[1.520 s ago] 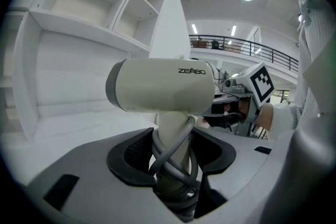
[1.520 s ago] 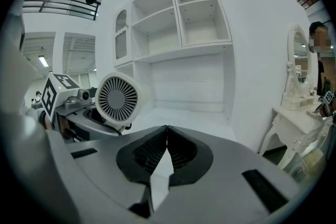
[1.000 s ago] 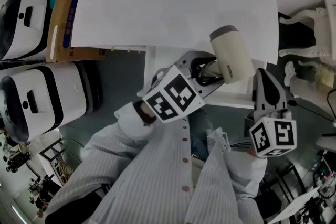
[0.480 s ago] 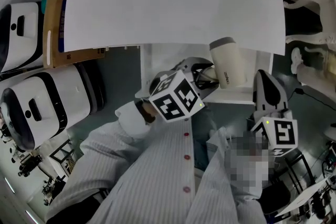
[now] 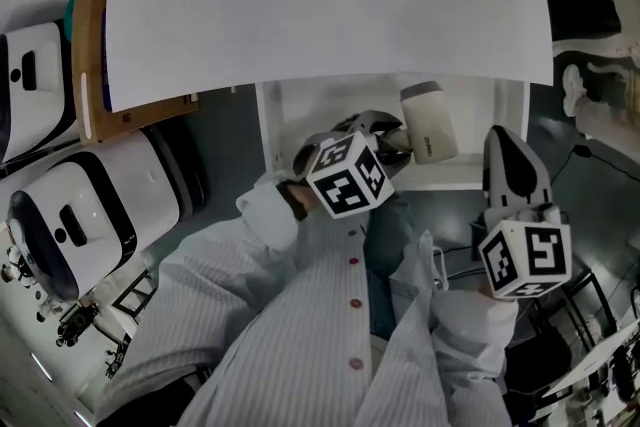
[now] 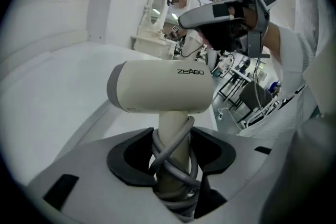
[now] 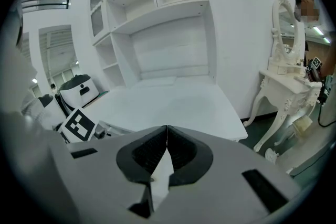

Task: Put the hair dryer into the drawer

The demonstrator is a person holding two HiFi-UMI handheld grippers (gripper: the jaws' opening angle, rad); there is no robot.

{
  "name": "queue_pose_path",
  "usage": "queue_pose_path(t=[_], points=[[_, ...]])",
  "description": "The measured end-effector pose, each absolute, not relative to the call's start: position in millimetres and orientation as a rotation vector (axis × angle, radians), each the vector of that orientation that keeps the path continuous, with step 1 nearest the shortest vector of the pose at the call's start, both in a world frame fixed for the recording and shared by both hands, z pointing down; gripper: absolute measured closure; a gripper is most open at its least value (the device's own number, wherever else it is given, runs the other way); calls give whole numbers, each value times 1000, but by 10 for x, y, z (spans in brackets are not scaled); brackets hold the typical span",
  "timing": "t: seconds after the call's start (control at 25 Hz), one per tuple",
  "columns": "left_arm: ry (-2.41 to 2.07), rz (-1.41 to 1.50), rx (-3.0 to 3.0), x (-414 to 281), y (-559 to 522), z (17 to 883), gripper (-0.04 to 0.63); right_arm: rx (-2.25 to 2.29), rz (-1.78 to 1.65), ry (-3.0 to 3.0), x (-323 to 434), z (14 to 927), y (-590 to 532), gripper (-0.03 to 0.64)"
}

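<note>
Well, at your left stood two white-and-black machines and a brown box, then the white desktop overhanging the open drawer. Your left gripper was clamped on the handle of the hair dryer, wound with grey cord, holding it over the drawer, its barrel printed "ZEABO". Your right gripper, jaws pressed together on nothing, hung just right of it, with an ornate white dressing table farther right.

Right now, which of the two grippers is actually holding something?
The left gripper: it is shut on the hair dryer, clamping it by the handle. The right gripper is shut too, but with nothing between its jaws.
</note>
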State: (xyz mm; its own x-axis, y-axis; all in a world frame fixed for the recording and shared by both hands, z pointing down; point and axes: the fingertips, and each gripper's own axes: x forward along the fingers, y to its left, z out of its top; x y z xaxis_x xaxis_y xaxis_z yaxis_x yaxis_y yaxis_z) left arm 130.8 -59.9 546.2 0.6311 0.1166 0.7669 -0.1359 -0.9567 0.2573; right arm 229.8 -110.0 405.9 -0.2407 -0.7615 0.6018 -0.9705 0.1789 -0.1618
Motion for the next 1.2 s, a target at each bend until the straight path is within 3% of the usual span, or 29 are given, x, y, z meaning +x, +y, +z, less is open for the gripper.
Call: queue_pose_path(t=[0.56,1.2], points=[[8,1488,2530,1263,-526,6310,378,1596,822,-2073,2123,4436,-908,606],[11,1556,2468,1231,-466,6647,376,1586,848,-2055,2144,4569,-795,604]])
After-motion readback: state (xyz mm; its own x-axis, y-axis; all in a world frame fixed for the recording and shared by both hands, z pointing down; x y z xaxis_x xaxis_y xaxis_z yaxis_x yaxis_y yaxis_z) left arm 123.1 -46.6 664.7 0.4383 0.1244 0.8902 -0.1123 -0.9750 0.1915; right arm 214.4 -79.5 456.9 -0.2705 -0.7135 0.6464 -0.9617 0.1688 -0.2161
